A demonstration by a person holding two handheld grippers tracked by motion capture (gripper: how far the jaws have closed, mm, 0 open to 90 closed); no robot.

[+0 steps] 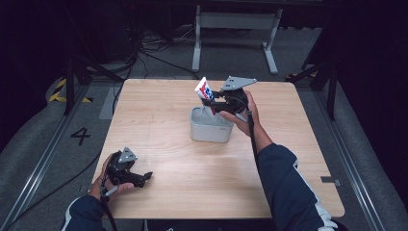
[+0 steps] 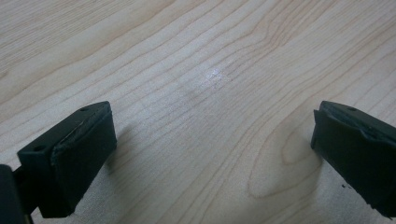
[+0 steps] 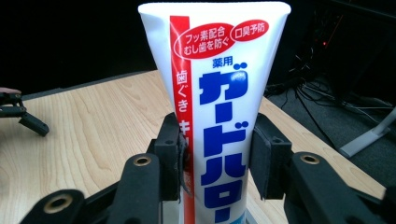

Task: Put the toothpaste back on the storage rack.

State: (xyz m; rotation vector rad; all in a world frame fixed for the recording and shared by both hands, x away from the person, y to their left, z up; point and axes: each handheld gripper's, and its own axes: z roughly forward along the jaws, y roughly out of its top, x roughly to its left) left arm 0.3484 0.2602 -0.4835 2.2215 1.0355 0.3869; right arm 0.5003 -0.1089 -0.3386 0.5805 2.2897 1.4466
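While you hold the toothpaste tube [image 3: 219,121] over the grey bin [image 1: 210,129], its long side runs up and down, with the flat sealed end on top. From the high view it leans a little toward 11 o'clock. The cap end points down into the bin, I think, but that part is hidden. Your right gripper [image 1: 212,102] has its jaws squeezed tight on the middle of the tube, one on each side, so it will not slip as it goes in. The bin sits near the middle of the table [image 1: 159,106]. Your left gripper [image 1: 143,177] rests at about 7 o'clock from the bin, well apart from it, jaws wide and holding nothing, out of the way.
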